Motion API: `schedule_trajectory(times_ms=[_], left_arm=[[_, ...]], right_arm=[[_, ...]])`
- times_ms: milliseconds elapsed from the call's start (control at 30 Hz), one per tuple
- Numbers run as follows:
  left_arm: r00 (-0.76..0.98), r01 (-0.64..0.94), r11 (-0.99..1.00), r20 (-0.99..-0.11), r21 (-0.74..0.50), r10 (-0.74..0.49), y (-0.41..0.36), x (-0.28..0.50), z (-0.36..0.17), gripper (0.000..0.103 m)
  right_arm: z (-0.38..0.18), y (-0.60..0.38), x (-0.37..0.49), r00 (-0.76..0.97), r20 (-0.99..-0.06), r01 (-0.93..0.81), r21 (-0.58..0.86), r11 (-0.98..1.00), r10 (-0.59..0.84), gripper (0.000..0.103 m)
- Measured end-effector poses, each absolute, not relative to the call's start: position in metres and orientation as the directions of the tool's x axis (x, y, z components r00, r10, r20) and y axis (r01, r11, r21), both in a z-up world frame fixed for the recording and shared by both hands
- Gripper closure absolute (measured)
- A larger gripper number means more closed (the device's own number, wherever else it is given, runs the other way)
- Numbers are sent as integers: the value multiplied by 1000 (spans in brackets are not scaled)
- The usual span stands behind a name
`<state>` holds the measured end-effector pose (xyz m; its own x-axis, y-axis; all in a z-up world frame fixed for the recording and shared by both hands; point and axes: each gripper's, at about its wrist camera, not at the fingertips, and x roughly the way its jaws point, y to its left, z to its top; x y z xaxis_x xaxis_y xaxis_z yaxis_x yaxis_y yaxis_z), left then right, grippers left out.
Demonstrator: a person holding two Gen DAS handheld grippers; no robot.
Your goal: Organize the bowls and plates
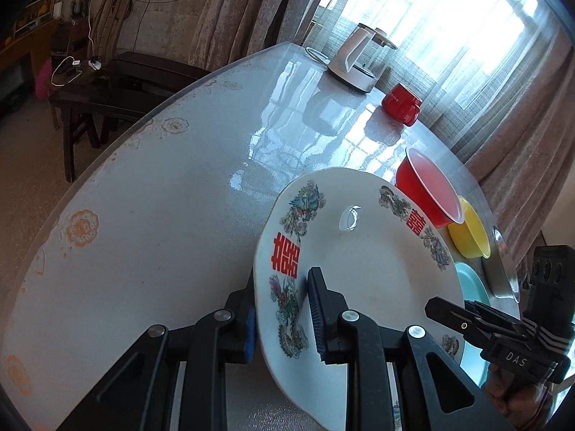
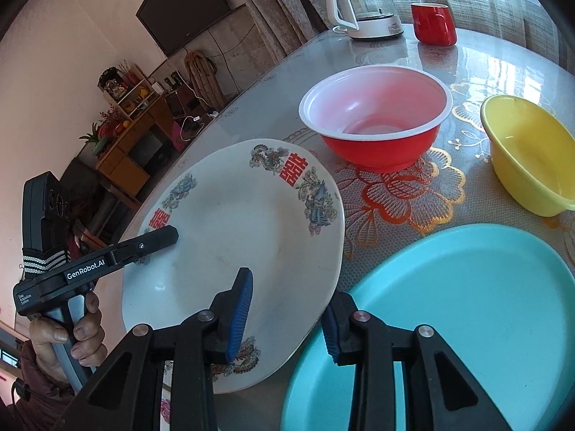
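Note:
A white plate (image 1: pixel 370 262) with red characters and dragon prints is held tilted above the table; it also shows in the right wrist view (image 2: pixel 244 237). My left gripper (image 1: pixel 284 316) is shut on its rim. My right gripper (image 2: pixel 287 319) straddles the plate's opposite rim with a gap between the jaws. A turquoise plate (image 2: pixel 467 305) lies flat under the white plate's right edge. A red bowl (image 2: pixel 377 122) and a yellow bowl (image 2: pixel 532 158) stand behind; both also show in the left wrist view, red (image 1: pixel 431 190) and yellow (image 1: pixel 470 230).
A white kettle (image 1: pixel 359 57) and a red mug (image 1: pixel 400 104) stand at the far side of the round table (image 1: pixel 161 197). A steel dish (image 1: pixel 503 262) lies past the yellow bowl. Dark benches (image 1: pixel 107 86) stand beyond the table's left edge.

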<state>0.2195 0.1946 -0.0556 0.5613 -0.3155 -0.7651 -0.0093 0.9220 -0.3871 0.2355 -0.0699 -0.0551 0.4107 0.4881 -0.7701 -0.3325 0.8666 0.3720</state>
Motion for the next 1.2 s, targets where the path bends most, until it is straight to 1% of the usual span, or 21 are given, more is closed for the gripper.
schedule_trajectory(times_ms=[200, 367, 567, 700, 833, 967, 1100, 1167, 1200], left_arm=[[548, 27, 937, -778, -349, -306, 189, 209, -53, 79], [555, 17, 925, -766, -380, -325, 193, 213, -56, 78], [566, 16, 946, -776, -324, -276, 186, 207, -53, 77], [568, 14, 936, -768, -352, -297, 194, 199, -52, 76], [583, 16, 943, -763, -333, -279, 196, 194, -48, 76], [584, 23, 946, -763, -324, -276, 195, 191, -50, 76], [573, 3, 938, -768, -347, -286, 199, 192, -55, 76], [588, 16, 946, -762, -323, -270, 197, 191, -51, 76], [593, 20, 951, -762, -309, -260, 196, 191, -50, 76]], right_arm=[[-51, -74, 235, 411, -776, -336, 359, 871, 479, 65], [-54, -69, 238, 411, -780, -355, 341, 871, 473, 64], [-51, -68, 237, 421, -790, -337, 321, 885, 447, 65], [-40, -65, 230, 443, -775, -353, 310, 883, 450, 65], [-33, -58, 226, 445, -766, -392, 299, 870, 464, 65], [-36, -54, 224, 445, -774, -391, 283, 876, 449, 65], [-44, -54, 228, 419, -789, -382, 296, 875, 450, 65], [-50, -56, 232, 408, -797, -371, 301, 879, 445, 65], [-53, -57, 232, 409, -799, -372, 295, 880, 441, 66]])
